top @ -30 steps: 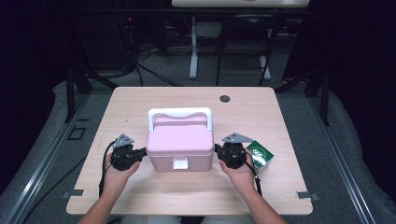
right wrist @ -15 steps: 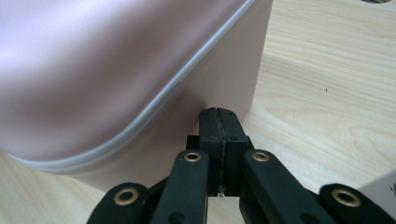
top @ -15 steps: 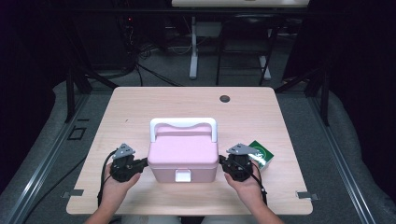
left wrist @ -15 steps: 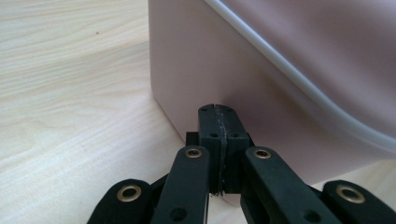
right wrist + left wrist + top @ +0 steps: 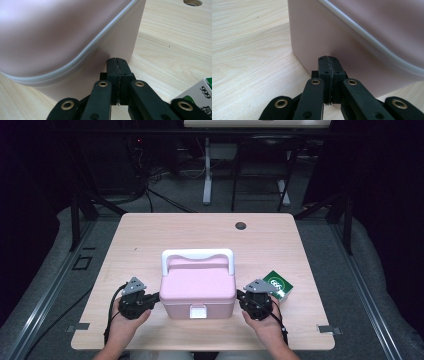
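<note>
A pink lidded box [image 5: 197, 287] with a white handle [image 5: 198, 255] and a white front latch stands on the wooden table [image 5: 150, 235] near its front edge. My left gripper [image 5: 156, 296] is shut, with its tips against the box's left side wall [image 5: 317, 37]; the left gripper view shows its jaws [image 5: 329, 60] pressed together with nothing between them. My right gripper [image 5: 240, 296] is also shut, tips at the box's right side wall [image 5: 75, 30], jaws [image 5: 117, 61] closed on nothing. A hand holds each gripper from the table's near edge.
A small green and white carton [image 5: 276, 285] lies just right of my right gripper, its corner [image 5: 200, 95] showing in the right gripper view. A round cable hole [image 5: 241, 225] sits at the table's far side. Dark stands and cables surround the table.
The pink box has come toward the table's front edge, and both hands with their shut grippers at its sides have moved back with it.
</note>
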`<state>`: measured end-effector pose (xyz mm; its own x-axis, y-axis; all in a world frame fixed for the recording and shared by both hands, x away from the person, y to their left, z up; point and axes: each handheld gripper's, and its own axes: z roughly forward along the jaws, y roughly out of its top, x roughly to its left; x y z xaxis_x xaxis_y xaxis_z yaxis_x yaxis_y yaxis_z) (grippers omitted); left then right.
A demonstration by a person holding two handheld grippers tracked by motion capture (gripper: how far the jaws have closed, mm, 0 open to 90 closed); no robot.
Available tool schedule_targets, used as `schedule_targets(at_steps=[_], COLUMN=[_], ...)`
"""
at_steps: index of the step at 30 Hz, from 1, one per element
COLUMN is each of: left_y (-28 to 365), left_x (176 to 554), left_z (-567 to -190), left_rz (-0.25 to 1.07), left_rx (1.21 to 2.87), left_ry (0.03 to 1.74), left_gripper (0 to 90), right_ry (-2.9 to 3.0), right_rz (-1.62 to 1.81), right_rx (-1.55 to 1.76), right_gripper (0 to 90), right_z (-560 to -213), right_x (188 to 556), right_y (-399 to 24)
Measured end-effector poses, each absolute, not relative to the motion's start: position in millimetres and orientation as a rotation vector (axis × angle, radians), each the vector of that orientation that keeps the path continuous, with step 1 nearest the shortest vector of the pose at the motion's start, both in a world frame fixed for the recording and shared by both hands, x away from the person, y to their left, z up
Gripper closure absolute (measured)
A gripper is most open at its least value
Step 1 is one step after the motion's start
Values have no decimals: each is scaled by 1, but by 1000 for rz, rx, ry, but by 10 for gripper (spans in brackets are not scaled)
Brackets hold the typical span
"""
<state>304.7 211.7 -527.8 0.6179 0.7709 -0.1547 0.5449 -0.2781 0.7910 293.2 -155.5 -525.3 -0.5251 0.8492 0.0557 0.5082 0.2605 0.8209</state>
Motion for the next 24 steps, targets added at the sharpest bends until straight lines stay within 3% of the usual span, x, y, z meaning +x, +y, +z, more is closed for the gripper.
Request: schedule_targets(at_steps=[17,24], left_y=[213,218], left_x=[307,310], left_z=[-531,-529], left_rz=[312,307], left_rx=[1982,1970], left_ry=[1032,1038], left_gripper=[885,808], right_ry=[2159,2174], right_rz=[1176,1185], right_rx=[1234,1249], right_gripper=[898,797], right_z=[-527,-528], right_x=[294,298], right_y=[-158,-163])
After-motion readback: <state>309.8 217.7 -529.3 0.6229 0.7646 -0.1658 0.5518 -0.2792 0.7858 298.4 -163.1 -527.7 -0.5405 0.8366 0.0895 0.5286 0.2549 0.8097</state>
